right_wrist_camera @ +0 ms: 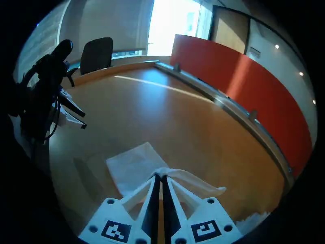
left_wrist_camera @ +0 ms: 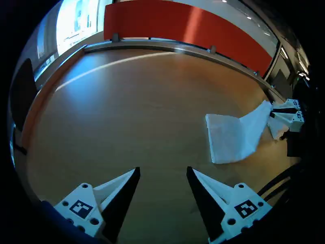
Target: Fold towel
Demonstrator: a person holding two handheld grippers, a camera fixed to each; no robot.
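A white towel (left_wrist_camera: pixel 229 138) lies on the wooden table (left_wrist_camera: pixel 134 110), right of my left gripper (left_wrist_camera: pixel 162 171). That gripper hovers open over bare wood with nothing between its fingers. The towel's right corner is lifted toward my right gripper (left_wrist_camera: pixel 289 113) at the table's far right. In the right gripper view the towel (right_wrist_camera: pixel 132 164) lies just ahead, and a raised fold of it is pinched between the fingers of my right gripper (right_wrist_camera: pixel 159 179), which is shut on it. The left gripper (right_wrist_camera: pixel 71 110) shows open at the left, apart from the towel, held by a dark-sleeved arm (right_wrist_camera: pixel 38 101).
A red partition (left_wrist_camera: pixel 183 28) with a metal rail (left_wrist_camera: pixel 178 46) runs along the table's far edge. A dark office chair (right_wrist_camera: pixel 96 53) stands beyond the table corner near a bright window (right_wrist_camera: pixel 174 24). Wide bare wood (right_wrist_camera: pixel 170 118) spreads around the towel.
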